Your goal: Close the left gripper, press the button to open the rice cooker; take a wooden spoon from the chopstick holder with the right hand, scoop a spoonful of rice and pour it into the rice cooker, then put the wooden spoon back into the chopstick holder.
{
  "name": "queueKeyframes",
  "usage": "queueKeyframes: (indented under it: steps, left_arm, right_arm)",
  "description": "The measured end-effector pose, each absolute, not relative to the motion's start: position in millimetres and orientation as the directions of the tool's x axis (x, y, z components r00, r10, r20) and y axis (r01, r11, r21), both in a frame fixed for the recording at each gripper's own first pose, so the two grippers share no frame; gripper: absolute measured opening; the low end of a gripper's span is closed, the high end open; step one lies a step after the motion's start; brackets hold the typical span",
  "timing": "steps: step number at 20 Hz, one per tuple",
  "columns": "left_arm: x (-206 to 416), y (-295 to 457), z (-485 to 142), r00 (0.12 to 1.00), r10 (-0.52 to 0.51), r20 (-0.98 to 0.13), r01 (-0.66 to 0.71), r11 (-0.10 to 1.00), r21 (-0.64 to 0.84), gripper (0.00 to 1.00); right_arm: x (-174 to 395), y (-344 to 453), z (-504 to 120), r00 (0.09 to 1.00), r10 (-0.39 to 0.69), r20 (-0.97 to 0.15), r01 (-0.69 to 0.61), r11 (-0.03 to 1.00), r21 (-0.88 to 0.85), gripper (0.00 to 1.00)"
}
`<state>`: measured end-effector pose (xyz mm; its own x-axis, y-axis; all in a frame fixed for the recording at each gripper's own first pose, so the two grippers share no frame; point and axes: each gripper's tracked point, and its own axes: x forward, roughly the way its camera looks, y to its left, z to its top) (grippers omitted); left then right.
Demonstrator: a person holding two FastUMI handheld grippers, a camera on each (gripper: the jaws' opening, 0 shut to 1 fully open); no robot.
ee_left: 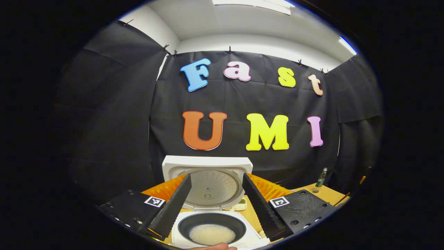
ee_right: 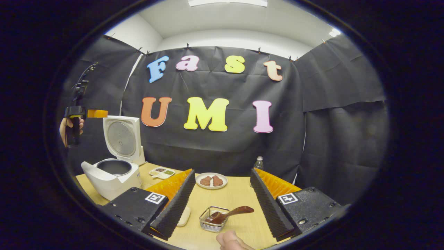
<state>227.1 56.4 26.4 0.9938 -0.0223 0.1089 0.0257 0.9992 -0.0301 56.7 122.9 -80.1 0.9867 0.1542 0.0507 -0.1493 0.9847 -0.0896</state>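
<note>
The white rice cooker [ee_left: 215, 222] stands open just below my left gripper [ee_left: 216, 175], its lid [ee_left: 207, 180] upright. Pale rice [ee_left: 212, 233] lies in its dark inner pot. My left gripper is open and holds nothing. In the right gripper view the rice cooker [ee_right: 111, 175] sits at the table's left, and a hand holds the left gripper [ee_right: 98, 113] high above it. A dark wooden spoon [ee_right: 230, 212] leans in a small wire chopstick holder [ee_right: 212, 222] between the fingers of my open right gripper [ee_right: 221, 172], which does not touch it.
On the wooden table [ee_right: 239, 194] are a plate [ee_right: 211, 181] with brown food, a bottle [ee_right: 258, 162] at the back, a small divided dish [ee_right: 162, 172] beside the cooker, and a pale object [ee_right: 184, 216] half hidden by my finger. A thumb [ee_right: 229, 240] shows at the bottom edge.
</note>
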Motion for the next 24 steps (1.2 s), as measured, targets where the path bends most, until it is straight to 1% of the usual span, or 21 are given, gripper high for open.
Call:
queueKeyframes:
  steps: [1,3,5,7,9,11,14,16,17,18,19,20,21,24]
  left_arm:
    - [234.9,55.4,33.3,0.992,-0.029,0.122,0.034,0.999,-0.041,0.94]
    - [254.0,53.2,43.9,0.989,-0.039,0.139,0.048,0.997,-0.059,0.94]
    - [276.3,55.4,46.0,0.993,-0.03,0.118,0.035,0.999,-0.042,0.94]
    - [297.1,52.7,50.2,0.994,-0.025,0.103,0.028,0.999,-0.028,0.94]
    - [316.0,51.1,54.4,0.994,-0.017,0.11,0.018,1.0,-0.005,0.94]
    - [336.4,53.5,54.3,0.995,-0.001,0.104,-0.002,1.0,0.026,0.94]
    - [362.1,56.4,44.2,0.998,0.008,0.056,-0.013,0.996,0.088,0.94]
    - [373.2,69.7,31.4,0.998,0.056,0.016,-0.057,0.993,0.105,0.96]
    - [380.1,75.4,19.0,0.997,0.073,-0.029,-0.07,0.992,0.103,0.95]
    - [376.8,77.4,18.1,0.997,0.062,-0.037,-0.06,0.997,0.058,0.95]
    - [376.4,79.8,21.8,0.996,0.078,-0.05,-0.077,0.997,0.017,1.0]
    - [374.9,85.8,15.6,0.992,0.103,-0.073,-0.102,0.995,0.01,0.98]
    - [371.4,89.6,12.4,0.99,0.111,-0.083,-0.108,0.994,0.035,0.98]
    - [349.1,84.9,12.8,0.991,0.103,-0.086,-0.101,0.994,0.029,0.97]
  right_arm:
    - [50.5,129.7,-77.8,0.982,0.181,0.054,-0.175,0.98,-0.098,1.0]
    - [43.8,132.1,-76.9,0.978,0.199,0.058,-0.192,0.976,-0.107,1.0]
    - [38.6,127.1,-64.7,0.978,0.183,0.101,-0.179,0.983,-0.042,1.0]
    - [31.0,131.1,-64.9,0.971,0.206,0.123,-0.211,0.977,0.031,1.0]
    - [32.5,132.1,-75.3,0.967,0.229,0.113,-0.234,0.972,0.037,1.0]
    - [33.4,124.7,-77.9,0.972,0.211,0.104,-0.214,0.977,0.019,1.0]
    - [22.6,126.8,-78.1,0.968,0.231,0.102,-0.236,0.971,0.037,1.0]
    - [14.0,132.6,-80.9,0.96,0.265,0.092,-0.271,0.961,0.062,1.0]
    - [12.6,129.6,-80.3,0.959,0.267,0.094,-0.274,0.96,0.063,1.0]
    - [10.5,127.2,-79.4,0.96,0.263,0.094,-0.269,0.961,0.057,1.0]
    - [9.1,124.0,-79.4,0.963,0.252,0.096,-0.257,0.965,0.051,1.0]
    - [6.9,121.7,-78.3,0.966,0.243,0.093,-0.248,0.968,0.047,1.0]
    - [4.4,118.8,-80.2,0.968,0.234,0.087,-0.239,0.97,0.05,1.0]
    - [-9.1,118.4,-99.0,0.971,0.235,0.054,-0.239,0.968,0.076,1.0]
